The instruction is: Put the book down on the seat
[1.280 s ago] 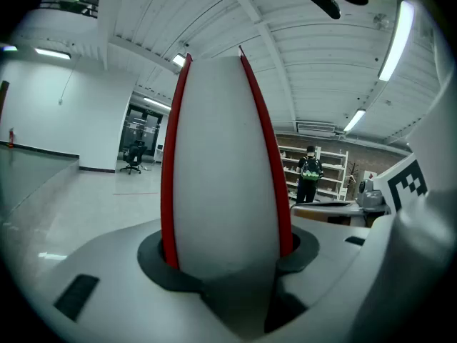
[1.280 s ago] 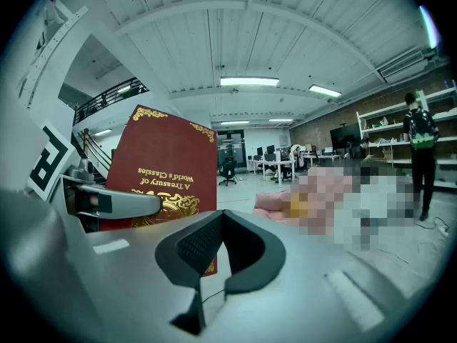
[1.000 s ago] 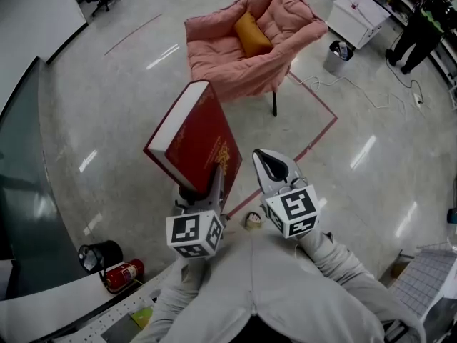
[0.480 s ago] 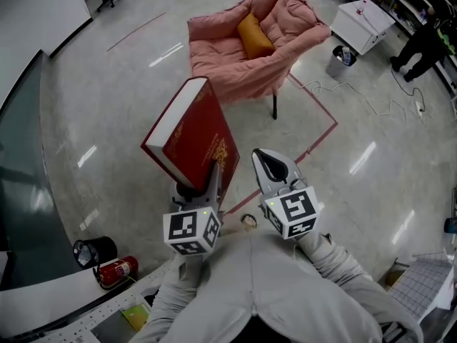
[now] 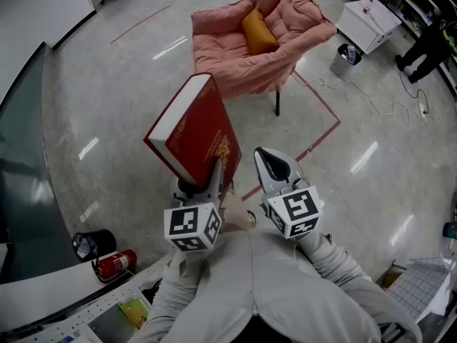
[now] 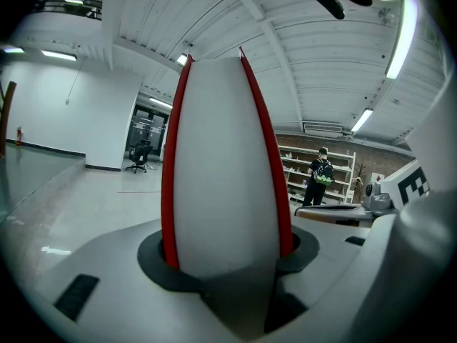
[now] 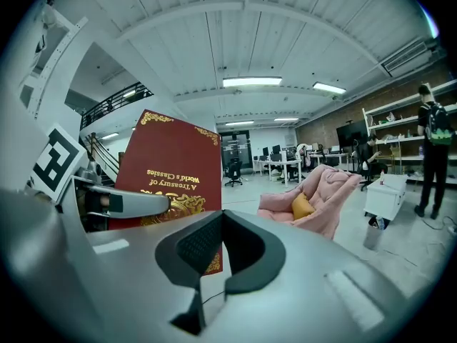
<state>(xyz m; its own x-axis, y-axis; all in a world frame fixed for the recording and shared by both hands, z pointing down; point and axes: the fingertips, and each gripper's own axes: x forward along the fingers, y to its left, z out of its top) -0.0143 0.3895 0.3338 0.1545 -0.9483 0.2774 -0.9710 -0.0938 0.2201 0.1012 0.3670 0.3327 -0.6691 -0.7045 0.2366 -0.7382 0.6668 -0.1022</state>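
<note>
A thick red book (image 5: 193,131) with gold print stands tilted in the air, gripped at its lower edge by my left gripper (image 5: 207,184). In the left gripper view the book's white page edge (image 6: 225,163) fills the gap between the jaws of that gripper (image 6: 227,259). My right gripper (image 5: 275,164) hovers just right of the book with its jaws together and nothing in them. The right gripper view shows the book's cover (image 7: 168,170) to the left. The pink padded armchair (image 5: 250,56) with an orange cushion (image 5: 258,31) stands on the floor farther ahead.
Red floor tape (image 5: 325,113) runs past the chair's leg. A white cabinet (image 5: 368,21), a small bin (image 5: 345,57) and a cable lie right of the chair. A person (image 5: 428,45) stands far right. A fire extinguisher (image 5: 111,266) and a black bin (image 5: 84,243) sit near left.
The head view has crept forward and to the right: the extinguisher and black bin slid left. The book stays held in the left gripper, and the right gripper has kept its place.
</note>
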